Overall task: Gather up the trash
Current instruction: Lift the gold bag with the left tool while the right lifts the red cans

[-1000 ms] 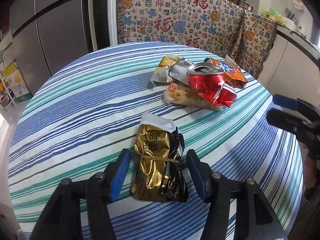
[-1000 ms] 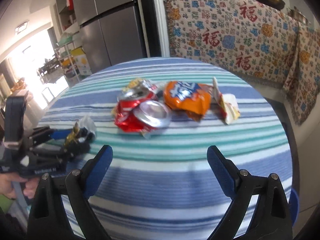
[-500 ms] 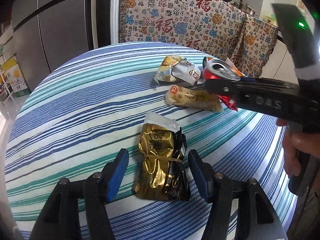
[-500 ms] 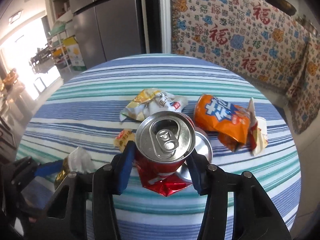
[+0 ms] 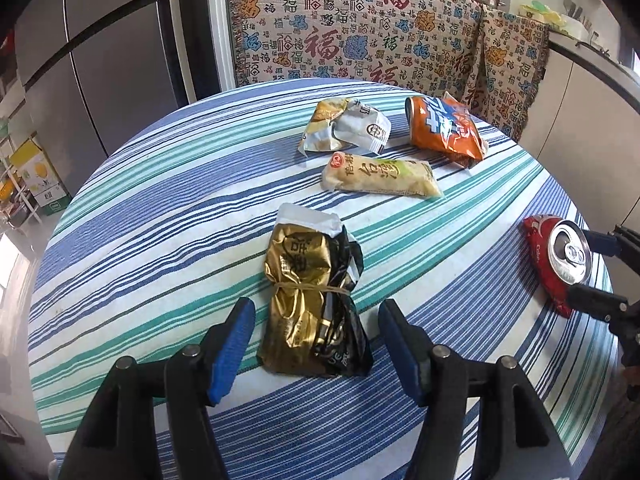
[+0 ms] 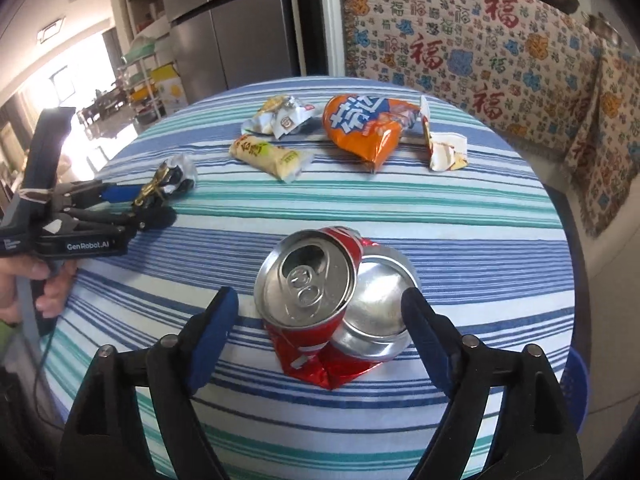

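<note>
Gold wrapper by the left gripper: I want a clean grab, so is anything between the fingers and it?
Nothing visible is. The gold wrapper lies alone on the striped tablecloth, its near end between the fingers of the left gripper, whose jaws are opening. The other wrappers lie farther back.

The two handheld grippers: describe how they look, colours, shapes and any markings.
Both grippers are black clamp-like frames with two long angled fingers, round silver pivot bolts, and blue pads on the inner faces. The left gripper, seen from the side in the right wrist view, has a pistol-style grip held by a bare hand, white lettering "GenRobot.AI" on its body, and a tall dark block on top. The right gripper has the same build.
</note>
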Available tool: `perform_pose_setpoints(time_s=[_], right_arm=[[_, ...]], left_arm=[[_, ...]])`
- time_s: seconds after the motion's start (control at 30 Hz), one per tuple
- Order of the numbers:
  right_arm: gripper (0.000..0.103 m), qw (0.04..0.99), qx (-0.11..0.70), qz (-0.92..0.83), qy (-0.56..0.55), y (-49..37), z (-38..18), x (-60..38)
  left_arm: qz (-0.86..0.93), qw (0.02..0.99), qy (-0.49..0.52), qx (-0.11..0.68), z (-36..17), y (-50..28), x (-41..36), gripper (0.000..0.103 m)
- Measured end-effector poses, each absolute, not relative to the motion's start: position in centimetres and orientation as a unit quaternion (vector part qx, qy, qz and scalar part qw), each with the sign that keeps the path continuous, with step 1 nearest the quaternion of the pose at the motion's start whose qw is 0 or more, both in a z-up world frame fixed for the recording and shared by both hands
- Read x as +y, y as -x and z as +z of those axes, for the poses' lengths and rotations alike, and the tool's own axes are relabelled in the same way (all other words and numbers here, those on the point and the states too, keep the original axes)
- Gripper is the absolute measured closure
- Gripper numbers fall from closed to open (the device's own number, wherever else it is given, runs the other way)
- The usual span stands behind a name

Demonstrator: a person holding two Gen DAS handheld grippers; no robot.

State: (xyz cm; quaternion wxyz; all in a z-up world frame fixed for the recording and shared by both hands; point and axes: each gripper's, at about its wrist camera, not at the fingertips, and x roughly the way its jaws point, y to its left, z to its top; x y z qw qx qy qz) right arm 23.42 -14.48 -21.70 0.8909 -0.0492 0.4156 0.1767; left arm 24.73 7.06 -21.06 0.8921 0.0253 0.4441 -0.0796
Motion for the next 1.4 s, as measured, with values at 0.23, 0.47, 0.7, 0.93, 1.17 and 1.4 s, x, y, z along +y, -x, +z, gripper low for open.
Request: perform_pose_setpoints(time_s=[0.23, 0.47, 0.7, 0.93, 1.17, 1.4], right_arm=[[0.009, 0.900, 0.386, 0.183, 0.086, -23.1, -20.1, -13.9], [0.013, 0.895, 0.382, 0.177, 0.145, -23.9, -20.9, -11.0], [0.045, 0.897, 0.392, 0.162, 0.125, -24.6, -21.1, -11.2], [0.045, 0.908, 0.380, 0.168, 0.061, -23.7, -19.0, -13.7], [0.045, 0.911, 0.379, 0.157, 0.042, -23.2, -18.6, -15.2], [0.045, 0.914, 0.375, 0.148, 0.041, -22.7, -18.0, -16.2]], left_arm=[[-0.127, 0.884, 0.031, 0.448, -20.0, -24.1, 9.7, 0.033], [-0.130, 0.888, 0.024, 0.440, -19.9, -25.2, 8.6, 0.029], [-0.115, 0.886, 0.013, 0.449, -20.3, -25.5, 8.6, 0.066], [-0.134, 0.889, 0.042, 0.436, -19.2, -24.4, 7.8, 0.069], [-0.161, 0.887, 0.030, 0.431, -18.1, -23.8, 4.3, 0.069], [-0.174, 0.879, 0.044, 0.441, -18.0, -23.6, 1.7, 0.069]])
